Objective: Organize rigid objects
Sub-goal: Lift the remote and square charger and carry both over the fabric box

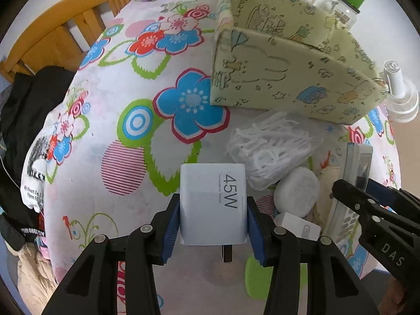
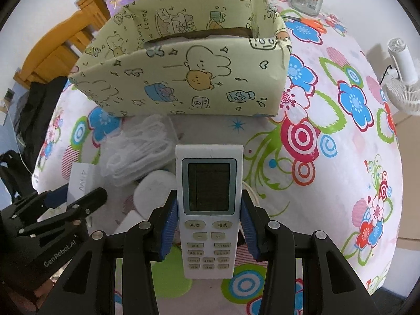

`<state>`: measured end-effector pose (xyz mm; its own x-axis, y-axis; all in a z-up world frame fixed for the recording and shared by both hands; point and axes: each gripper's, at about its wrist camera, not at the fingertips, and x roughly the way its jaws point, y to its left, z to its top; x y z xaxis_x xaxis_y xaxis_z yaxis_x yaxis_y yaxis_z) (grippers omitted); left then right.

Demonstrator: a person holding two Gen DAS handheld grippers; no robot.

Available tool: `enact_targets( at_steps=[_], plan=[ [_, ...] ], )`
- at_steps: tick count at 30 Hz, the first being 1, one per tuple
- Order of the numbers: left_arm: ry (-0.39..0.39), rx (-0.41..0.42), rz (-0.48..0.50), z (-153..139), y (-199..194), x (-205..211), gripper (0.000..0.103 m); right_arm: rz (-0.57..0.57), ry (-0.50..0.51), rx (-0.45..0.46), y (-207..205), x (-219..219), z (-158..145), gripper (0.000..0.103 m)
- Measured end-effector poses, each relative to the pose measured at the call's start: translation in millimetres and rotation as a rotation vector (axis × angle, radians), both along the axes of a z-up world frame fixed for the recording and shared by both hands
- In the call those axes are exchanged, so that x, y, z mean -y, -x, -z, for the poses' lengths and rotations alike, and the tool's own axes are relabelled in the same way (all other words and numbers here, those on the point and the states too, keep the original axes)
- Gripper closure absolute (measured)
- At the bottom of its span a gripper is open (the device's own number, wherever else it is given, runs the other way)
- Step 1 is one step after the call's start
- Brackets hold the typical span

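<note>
At the bottom centre of the left wrist view, the left tongs (image 1: 213, 219) clamped a white 45W charger (image 1: 213, 204) between their blue pads, clear of the flowered table (image 1: 147, 84). In the right wrist view the right tongs (image 2: 207, 219) gripped a white remote control (image 2: 209, 210) at mid-length. Beyond both lay a bag of white floss picks (image 1: 270, 147) and a round white puck (image 1: 296, 191). Farther up stood the yellow patterned box (image 2: 183, 78), open-topped. Carrying well probably meant lifting each piece clear above the near wall, then lowering it inside before releasing.
</note>
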<state>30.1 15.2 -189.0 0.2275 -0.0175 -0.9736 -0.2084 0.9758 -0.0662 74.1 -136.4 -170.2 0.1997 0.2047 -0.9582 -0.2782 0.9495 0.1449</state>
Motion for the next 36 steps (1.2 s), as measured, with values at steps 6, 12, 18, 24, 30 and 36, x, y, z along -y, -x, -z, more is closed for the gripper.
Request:
enact_targets(
  at_steps=[6,12,18,24,30,36],
  plan=[
    [-0.010,0.032,0.040,-22.1,6.1,13.5,0.055,0.017,-0.024,0.014,7.3,6.8,-10.4,0.056],
    [-0.013,0.075,0.070,-38.1,5.5,19.0,0.055,0.030,-0.031,0.056,14.2,7.0,-30.3,0.056],
    [-0.016,0.120,0.096,-52.7,-3.0,15.2,0.055,0.044,-0.022,0.091,20.2,6.9,-47.9,0.056],
    [-0.018,0.170,0.121,-72.5,-2.0,19.1,0.055,0.051,-0.013,0.128,25.1,7.1,-68.8,0.056],
    [-0.010,0.221,0.131,-94.0,-2.0,18.0,0.055,0.074,-0.011,0.171,28.5,7.7,-90.8,0.056],
    [-0.015,0.266,0.152,-111.8,-1.3,17.6,0.055,0.104,-0.009,0.211,32.4,8.9,-111.2,0.056]
  ],
)
